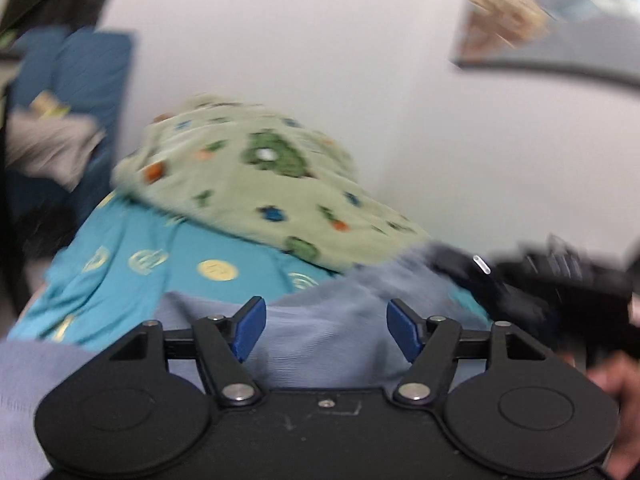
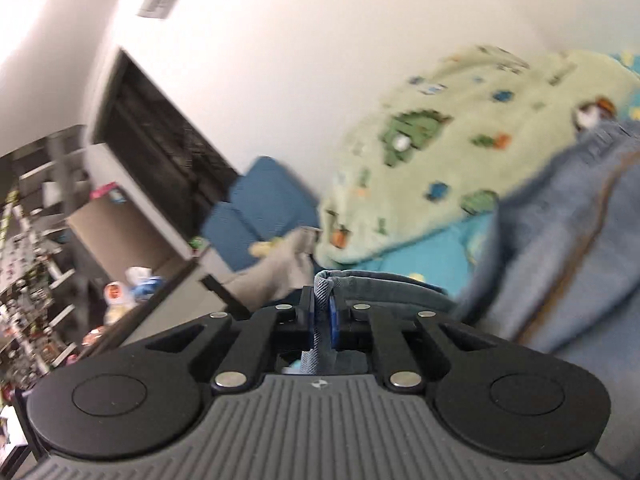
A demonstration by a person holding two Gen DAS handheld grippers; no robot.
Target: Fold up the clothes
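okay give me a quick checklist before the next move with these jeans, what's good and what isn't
1. Right gripper shut on the jeans: ok, a hemmed edge sits pinched between its fingers.
2. Left gripper holding fabric: not ok, its jaws stand open with denim spread beneath them.
3. Jeans free of the green blanket: cannot tell, the blanket lies right behind and the frames are blurred.
4. Teal sheet not caught in a grip: ok at the right gripper, only denim shows there.
5. Jeans laid flat: not ok, they are bunched and lifted on the right.
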